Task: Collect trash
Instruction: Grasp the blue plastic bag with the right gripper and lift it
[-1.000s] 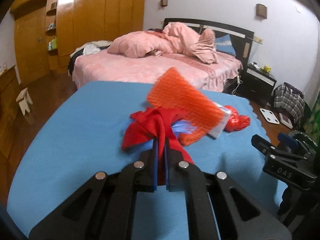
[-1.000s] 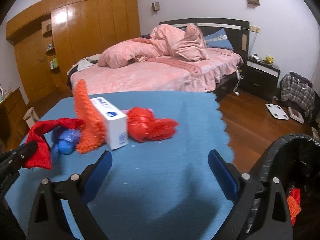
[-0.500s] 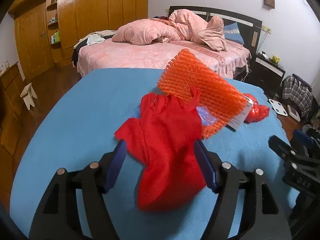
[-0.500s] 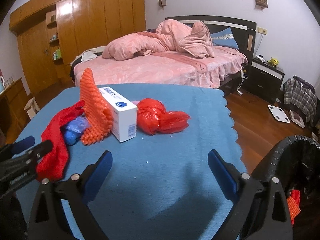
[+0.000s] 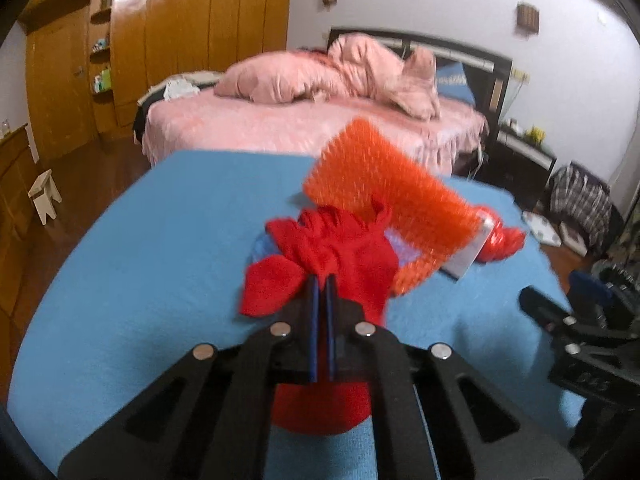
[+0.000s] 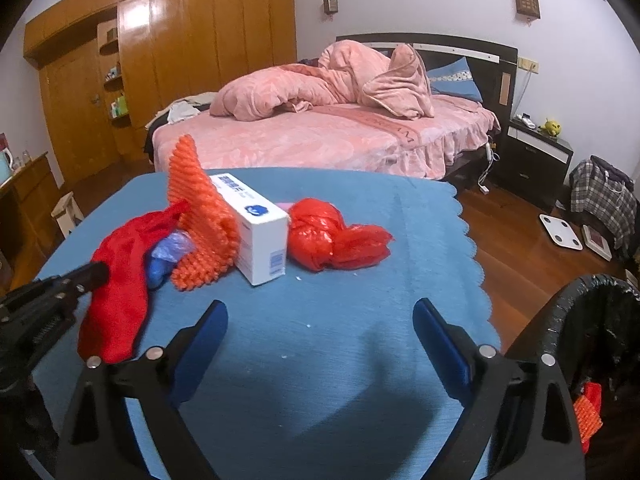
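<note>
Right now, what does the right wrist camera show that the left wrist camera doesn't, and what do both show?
Only the right wrist view shows the open right gripper with nothing between its fingers, the printed face of the white box, and the black-lined bin beside the table, with an orange scrap inside.

Only the left wrist view shows the left gripper from behind, its jaws just closed on the red cloth.

Both show the red cloth, the orange mesh, the red plastic bag, the blue tablecloth and the pink bed.
</note>
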